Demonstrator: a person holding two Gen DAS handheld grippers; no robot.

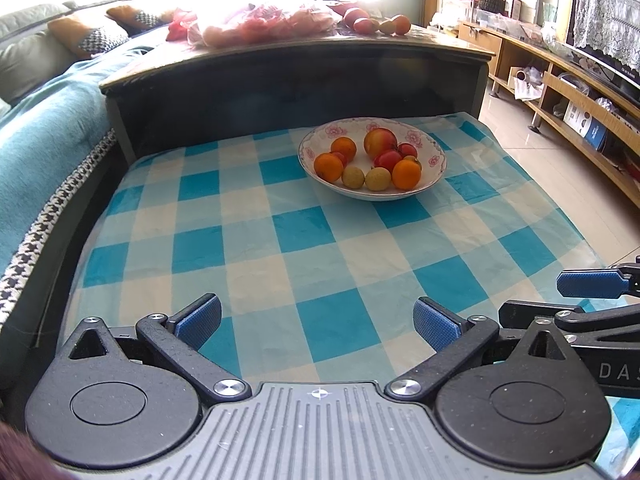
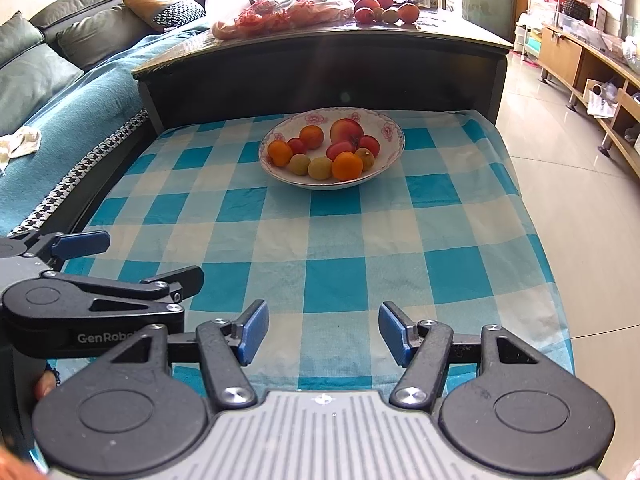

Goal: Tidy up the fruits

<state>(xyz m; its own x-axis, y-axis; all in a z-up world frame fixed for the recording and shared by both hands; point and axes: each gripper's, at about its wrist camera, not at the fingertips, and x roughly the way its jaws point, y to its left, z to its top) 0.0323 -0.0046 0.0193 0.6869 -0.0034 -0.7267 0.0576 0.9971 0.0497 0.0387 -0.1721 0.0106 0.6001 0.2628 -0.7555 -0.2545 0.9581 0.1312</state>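
Note:
A white flowered bowl (image 1: 434,148) (image 2: 390,128) stands at the far middle of the blue checked cloth (image 1: 304,236) (image 2: 336,240). It holds several fruits: oranges (image 1: 406,174) (image 2: 347,166), red tomatoes (image 1: 387,159) (image 2: 340,149), a peach (image 1: 380,142) (image 2: 346,129) and small yellow-green fruits (image 1: 353,177) (image 2: 320,168). My left gripper (image 1: 318,322) is open and empty over the near cloth. My right gripper (image 2: 323,332) is open and empty beside it. Each shows in the other's view, the right (image 1: 592,300) and the left (image 2: 132,260).
A higher dark table (image 1: 296,60) (image 2: 320,52) behind the cloth carries a plastic bag of fruit (image 1: 264,24) (image 2: 280,8) and loose fruits (image 1: 380,22) (image 2: 386,12). A sofa with a teal blanket (image 1: 48,120) (image 2: 80,92) is left. Tiled floor and wooden shelves (image 1: 568,92) are right.

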